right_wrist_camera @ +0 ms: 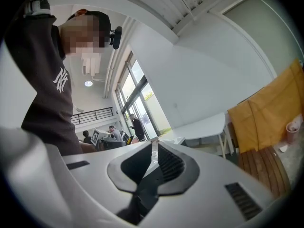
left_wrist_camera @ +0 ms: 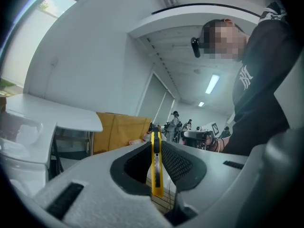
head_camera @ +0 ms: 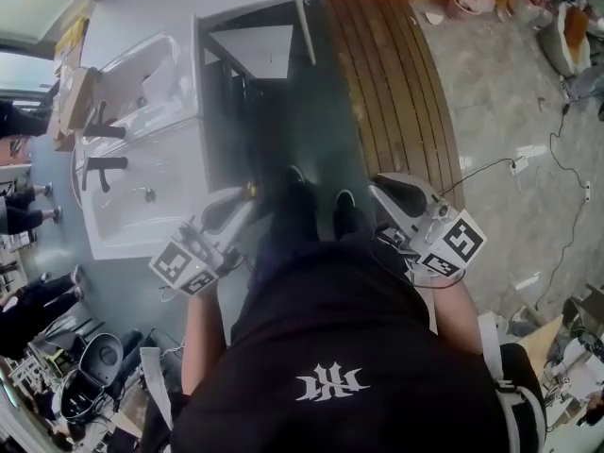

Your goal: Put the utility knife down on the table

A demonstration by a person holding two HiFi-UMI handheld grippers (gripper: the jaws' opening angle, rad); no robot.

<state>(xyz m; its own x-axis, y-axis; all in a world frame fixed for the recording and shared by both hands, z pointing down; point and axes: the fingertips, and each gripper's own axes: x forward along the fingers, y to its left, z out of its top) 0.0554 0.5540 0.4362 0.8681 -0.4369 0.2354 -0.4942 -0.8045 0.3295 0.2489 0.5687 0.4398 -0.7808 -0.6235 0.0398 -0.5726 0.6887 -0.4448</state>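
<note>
A yellow utility knife (left_wrist_camera: pixel 156 167) stands upright between the black pads of my left gripper (left_wrist_camera: pixel 155 148), which is shut on it. In the head view the left gripper (head_camera: pixel 229 213) is held at waist height beside the white table (head_camera: pixel 142 220), and the knife's yellow tip (head_camera: pixel 251 190) pokes out past its jaws. My right gripper (head_camera: pixel 397 196) hovers at the same height on the other side of the person's feet. In the right gripper view its jaws (right_wrist_camera: pixel 153 152) are pressed together with nothing seen between them.
The white table carries a clear plastic tray (head_camera: pixel 142 74), black handled tools (head_camera: pixel 102 163) and a cardboard box (head_camera: pixel 75 97) at its far end. Wooden decking (head_camera: pixel 396 74) lies ahead right. Cables (head_camera: pixel 557 159) trail on the concrete floor. People stand at the left.
</note>
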